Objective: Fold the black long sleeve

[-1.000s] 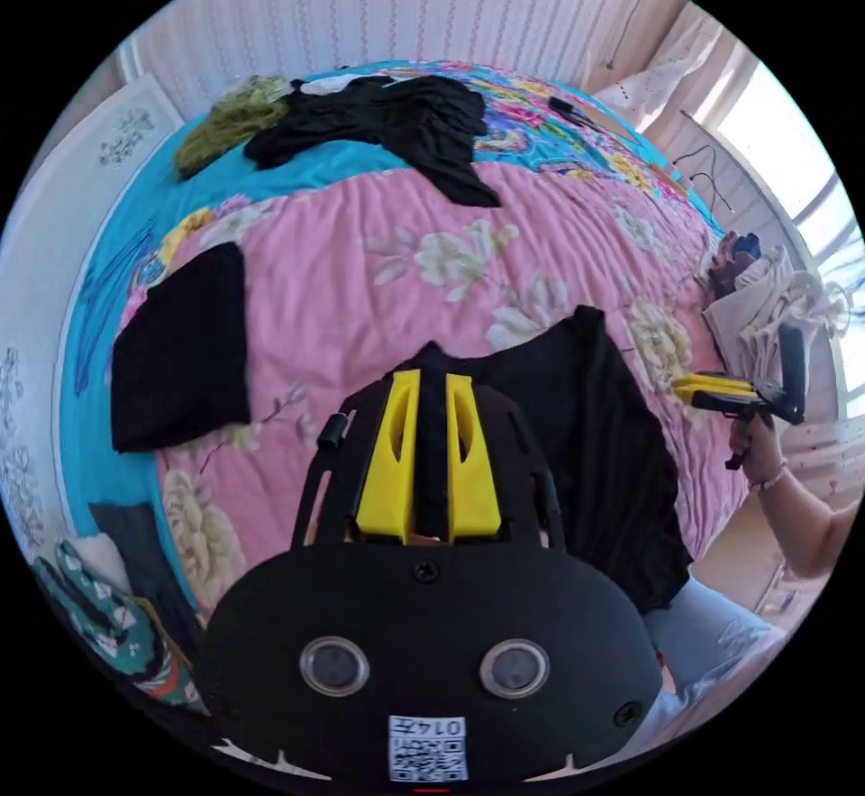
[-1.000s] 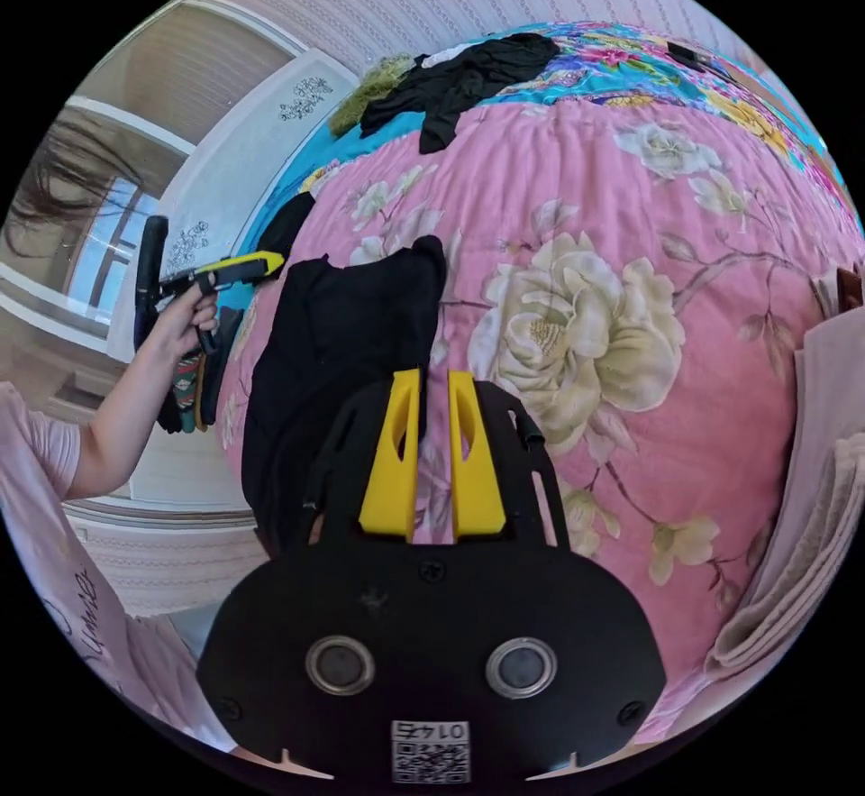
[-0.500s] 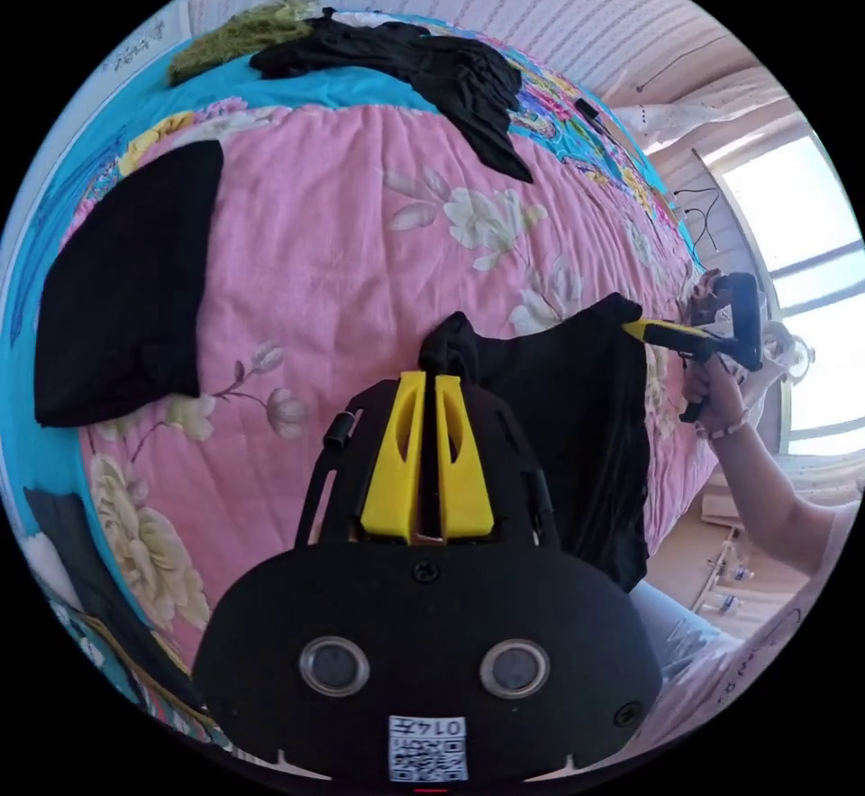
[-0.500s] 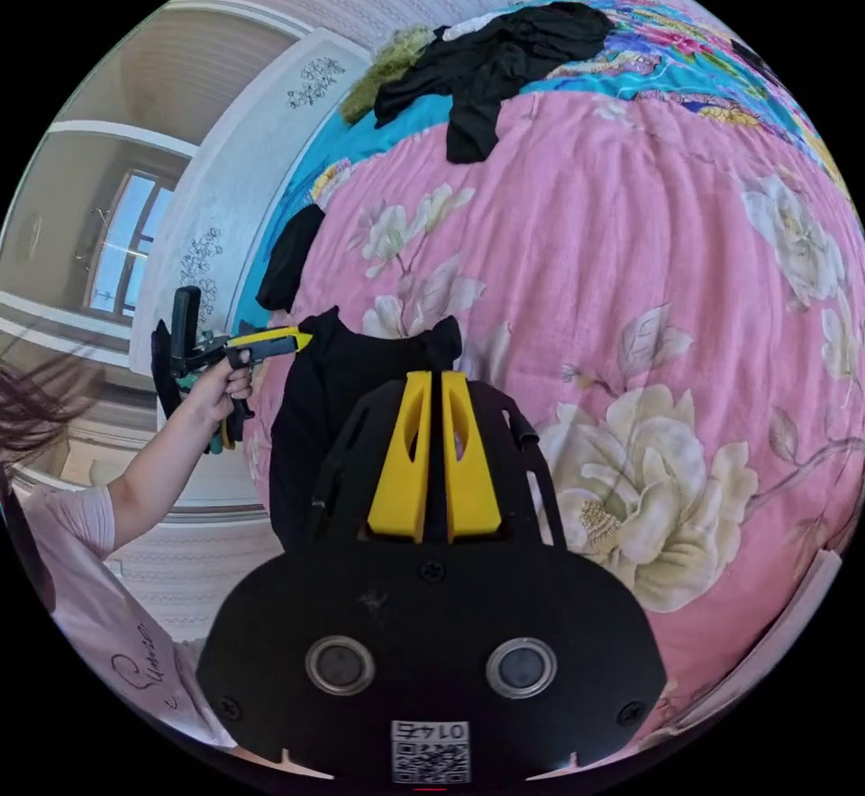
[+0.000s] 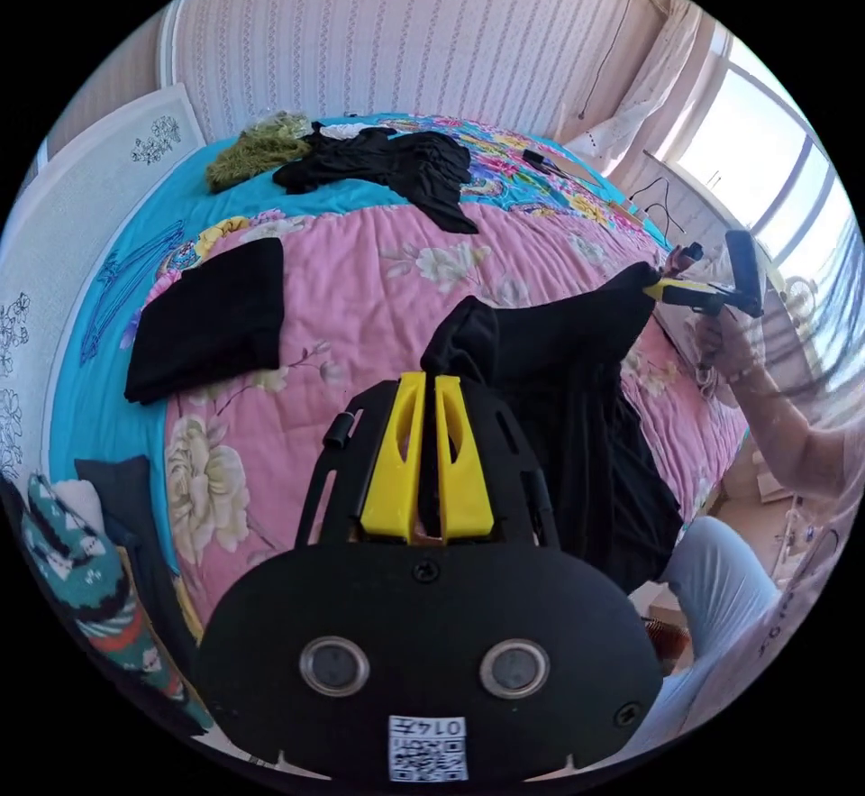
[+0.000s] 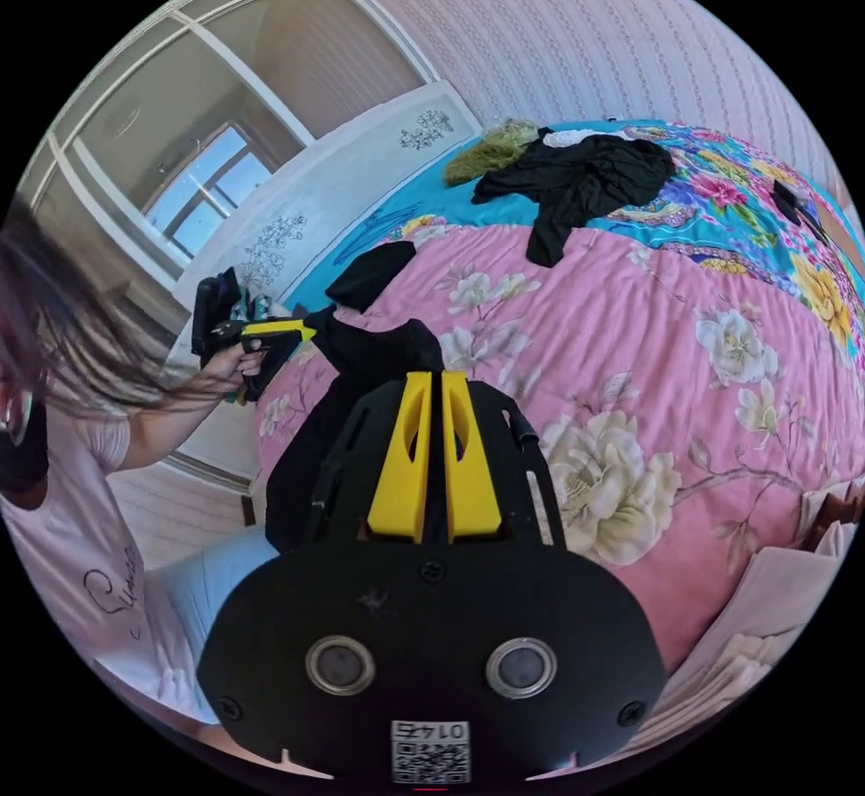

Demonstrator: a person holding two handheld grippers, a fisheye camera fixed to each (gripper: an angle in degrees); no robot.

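Now both claws clamp black long sleeve [image 5: 577, 399], lifted.

A pink floral quilt [image 5: 360, 291] covers the near part of the bed, over a turquoise flowered sheet [image 5: 135, 228]. A folded black garment [image 5: 207, 318] lies at the quilt's left edge. Far back, a crumpled black garment [image 5: 387, 167] lies beside a green fuzzy item [image 5: 257, 147].

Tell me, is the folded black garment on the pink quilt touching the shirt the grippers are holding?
No, the folded black garment lies apart from the held black shirt, with bare pink quilt between them.
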